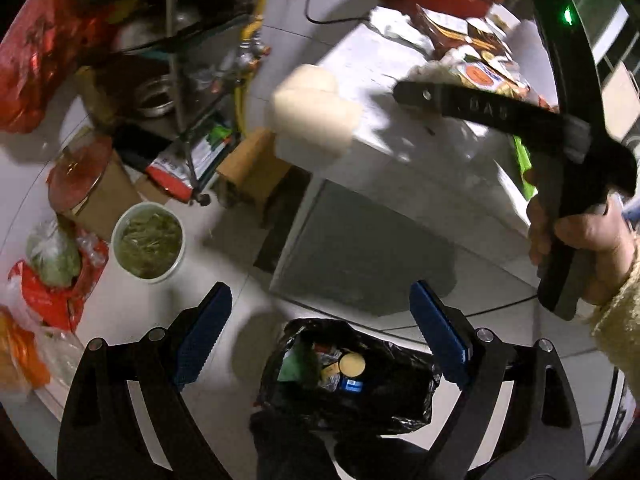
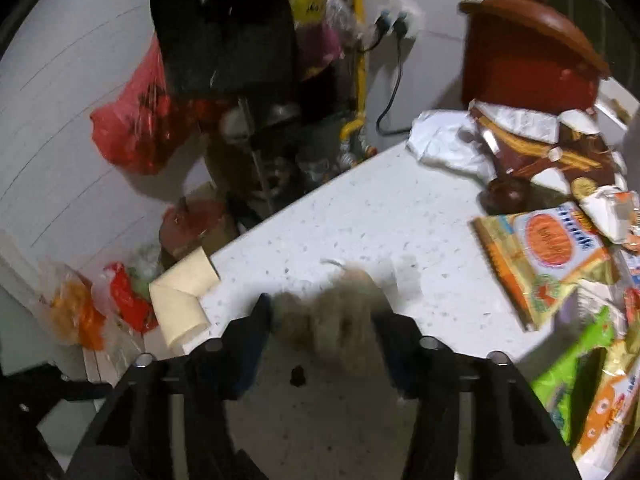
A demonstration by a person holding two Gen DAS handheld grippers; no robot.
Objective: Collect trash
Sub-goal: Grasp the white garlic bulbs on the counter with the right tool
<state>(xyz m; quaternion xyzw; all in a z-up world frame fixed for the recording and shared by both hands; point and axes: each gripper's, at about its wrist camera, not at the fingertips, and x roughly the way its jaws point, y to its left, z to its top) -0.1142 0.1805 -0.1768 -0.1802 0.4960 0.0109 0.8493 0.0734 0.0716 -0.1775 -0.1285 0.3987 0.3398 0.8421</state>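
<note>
My right gripper (image 2: 324,320) sits at lower centre of its view, jaws about half open around a blurred tan, fuzzy clump (image 2: 332,316) on the white counter (image 2: 360,216); whether the pads press it I cannot tell. It looks light, soft and crushable, best pinched across the middle. My left gripper (image 1: 320,340) hangs wide open and empty over the black trash bag (image 1: 384,396) at the bottom of its view.

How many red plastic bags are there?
2. The hanging red bag is up by the white wall; the lower red bag sits low down near the counter corner, beside an orange bag. More may be hidden.
</note>
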